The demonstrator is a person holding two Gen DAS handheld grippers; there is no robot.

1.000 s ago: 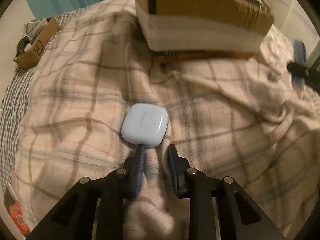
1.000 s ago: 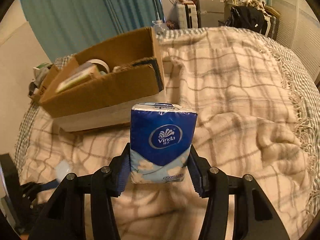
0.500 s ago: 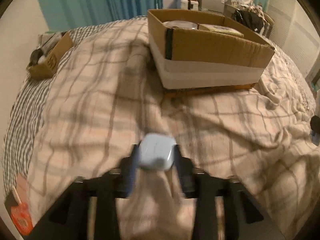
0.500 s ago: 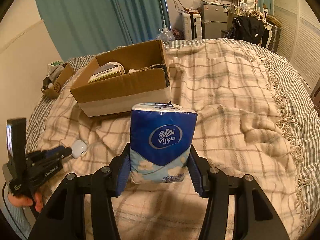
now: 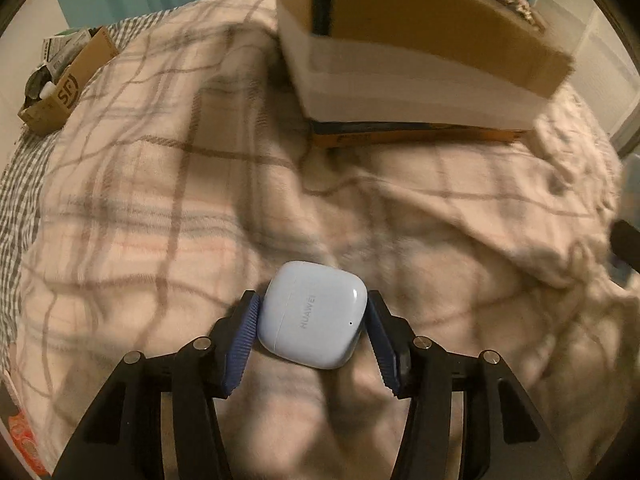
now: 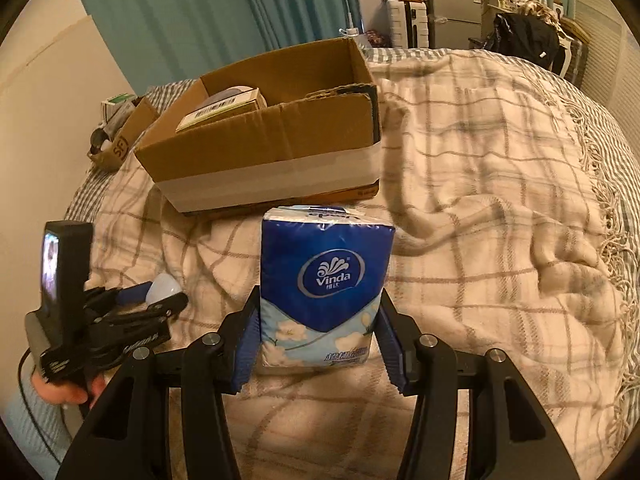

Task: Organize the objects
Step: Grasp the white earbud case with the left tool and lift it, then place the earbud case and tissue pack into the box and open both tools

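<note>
My left gripper [image 5: 310, 320] is shut on a pale blue earbud case [image 5: 312, 320] and holds it above the plaid blanket [image 5: 160, 200]. My right gripper [image 6: 318, 328] is shut on a blue Vinda tissue pack [image 6: 324, 280], held upright over the bed. An open cardboard box [image 6: 272, 160] with white tape around it stands ahead of both grippers; it also shows in the left wrist view [image 5: 420, 48]. Inside it lie a barcoded carton [image 6: 220, 110] and a round item. In the right wrist view the left gripper [image 6: 160, 300] with the case is at lower left.
A small SF carton [image 5: 68, 88] with clutter sits at the bed's far left edge. The blanket is rumpled with folds to the right [image 6: 500, 220]. Teal curtains [image 6: 240, 12], appliances and a dark jacket [image 6: 524, 36] stand beyond the bed.
The left gripper opened, closed on the earbud case and lifted it off the blanket, then moved toward the box. The right gripper kept holding the tissue pack and rose slightly.
</note>
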